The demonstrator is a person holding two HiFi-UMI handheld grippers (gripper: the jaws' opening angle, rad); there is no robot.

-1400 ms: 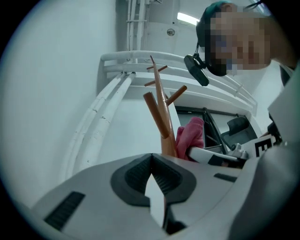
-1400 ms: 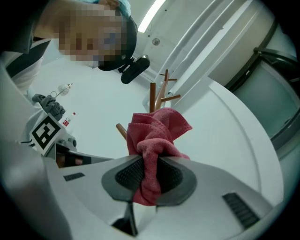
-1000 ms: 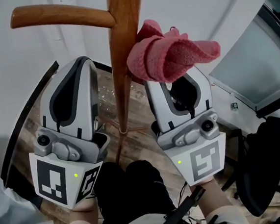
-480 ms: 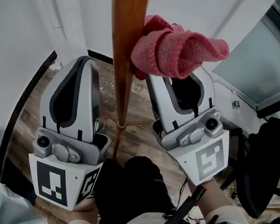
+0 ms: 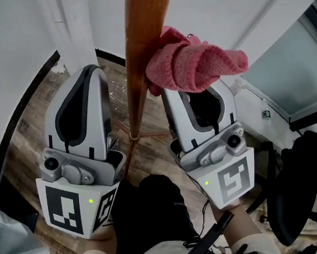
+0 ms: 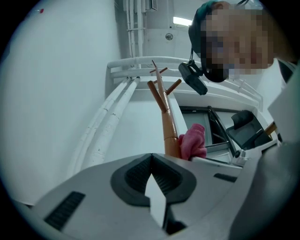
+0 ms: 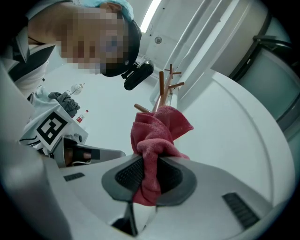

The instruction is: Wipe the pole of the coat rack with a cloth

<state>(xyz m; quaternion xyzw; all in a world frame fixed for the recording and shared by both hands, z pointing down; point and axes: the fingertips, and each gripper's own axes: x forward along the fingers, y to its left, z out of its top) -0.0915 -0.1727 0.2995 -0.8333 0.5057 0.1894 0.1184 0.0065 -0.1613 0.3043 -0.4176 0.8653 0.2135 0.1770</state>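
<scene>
I see a white wall (image 5: pixel 16 42) in front of me, with white pipes (image 5: pixel 74 31) that come down it to the floor. In the left gripper view these pipes go up side by side toward the ceiling, where a bright rectangular lamp (image 6: pixel 182 20) is on. The floor (image 5: pixel 36 135) is of wood planks, brown and grey, a little worn, with pale specks near the wall. A black skirting strip (image 5: pixel 21 117) follows the foot of the wall. At the right there is a pane of greyish glass (image 5: pixel 287 77) in a white frame. Below it stands a black thing that looks like a chair (image 5: pixel 299 194); I cannot tell more of it.
</scene>
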